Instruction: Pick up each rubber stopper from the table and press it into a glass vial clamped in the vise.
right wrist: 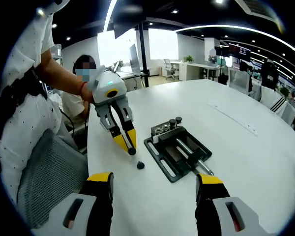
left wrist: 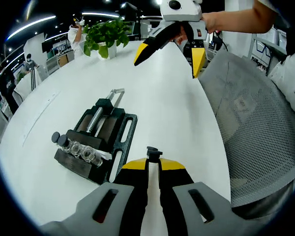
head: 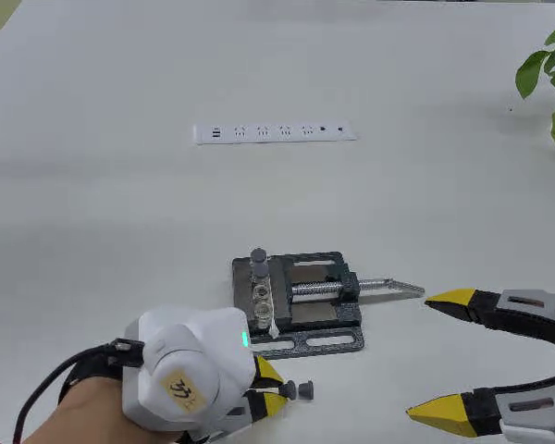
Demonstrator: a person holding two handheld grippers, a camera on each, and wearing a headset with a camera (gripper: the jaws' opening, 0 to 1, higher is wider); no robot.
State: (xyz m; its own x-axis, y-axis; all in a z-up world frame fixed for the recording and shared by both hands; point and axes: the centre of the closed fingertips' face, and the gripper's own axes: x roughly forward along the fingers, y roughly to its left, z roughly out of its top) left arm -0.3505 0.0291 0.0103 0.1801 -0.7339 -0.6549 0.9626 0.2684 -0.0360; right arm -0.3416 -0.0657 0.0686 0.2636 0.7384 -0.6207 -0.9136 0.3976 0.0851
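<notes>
A black vise (head: 301, 305) clamps a row of glass vials (head: 261, 294). The far vials carry dark stoppers (head: 258, 257); the near ones stand uncapped. My left gripper (head: 276, 388) is shut on a dark rubber stopper (left wrist: 154, 151), low over the table just in front of the vise. Another loose stopper (head: 306, 390) lies on the table right beyond its tips, also seen as the stopper (right wrist: 140, 165). My right gripper (head: 444, 356) hangs open to the right of the vise (right wrist: 179, 147), nothing between its yellow fingertips (right wrist: 101, 177).
A white power strip (head: 275, 132) lies far back on the white table (head: 120, 231). A green plant (head: 553, 74) stands at the right edge. The vise screw handle (head: 388, 287) sticks out rightwards. A mesh chair (left wrist: 250, 123) stands by the table's edge.
</notes>
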